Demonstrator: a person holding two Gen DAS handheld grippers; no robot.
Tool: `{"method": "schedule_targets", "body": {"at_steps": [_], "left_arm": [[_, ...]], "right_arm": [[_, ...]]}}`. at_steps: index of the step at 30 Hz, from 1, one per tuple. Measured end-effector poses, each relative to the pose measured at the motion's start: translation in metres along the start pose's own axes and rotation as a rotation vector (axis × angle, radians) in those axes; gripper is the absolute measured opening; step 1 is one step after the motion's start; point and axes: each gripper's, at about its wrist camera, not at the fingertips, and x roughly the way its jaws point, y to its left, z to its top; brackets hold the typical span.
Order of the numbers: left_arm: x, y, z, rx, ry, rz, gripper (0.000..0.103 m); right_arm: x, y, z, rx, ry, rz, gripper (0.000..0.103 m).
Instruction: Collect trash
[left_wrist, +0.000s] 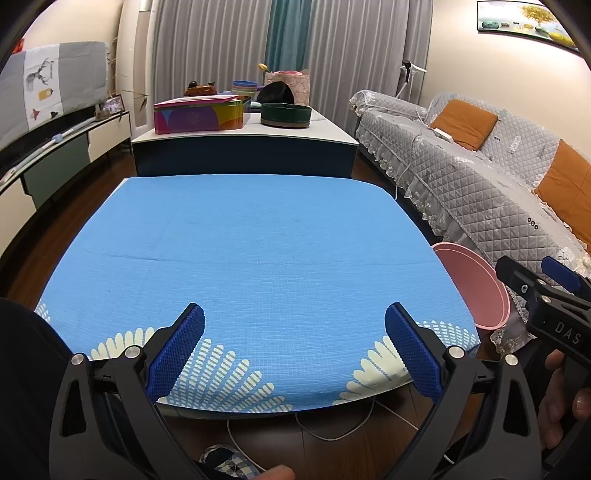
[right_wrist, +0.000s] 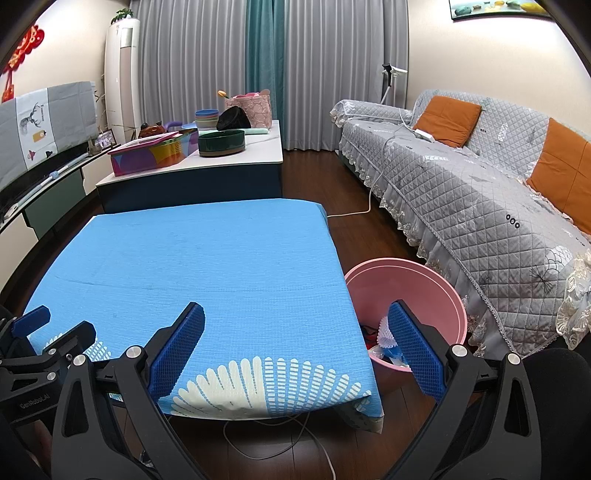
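A pink bin (right_wrist: 436, 291) stands on the floor at the table's right side; white and blue scraps of trash (right_wrist: 388, 339) lie inside it. Its rim also shows in the left wrist view (left_wrist: 476, 284). The table wears a blue cloth (left_wrist: 258, 258) with white fan patterns; no loose trash shows on it. My left gripper (left_wrist: 294, 345) is open and empty above the table's near edge. My right gripper (right_wrist: 295, 347) is open and empty over the table's near right corner, its right finger in front of the bin. The right gripper also shows in the left wrist view (left_wrist: 535, 288).
A grey quilted sofa (right_wrist: 480, 192) with orange cushions runs along the right. A white-topped low table (left_wrist: 243, 136) behind holds a colourful tin (left_wrist: 199, 116), a dark green bowl (left_wrist: 286, 115) and other items. A TV cabinet (left_wrist: 55, 155) lines the left. White cables (right_wrist: 277, 443) lie on the floor.
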Motion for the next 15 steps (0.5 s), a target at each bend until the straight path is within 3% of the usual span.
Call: {"method": "schedule_targets", "body": {"at_steps": [15], "left_arm": [[0.0054,-0.0007,-0.0016,0.008,0.011,-0.005,0.095]], "right_arm": [[0.0003,0.0007,0.0001,0.0,0.001,-0.001,0.098]]}}
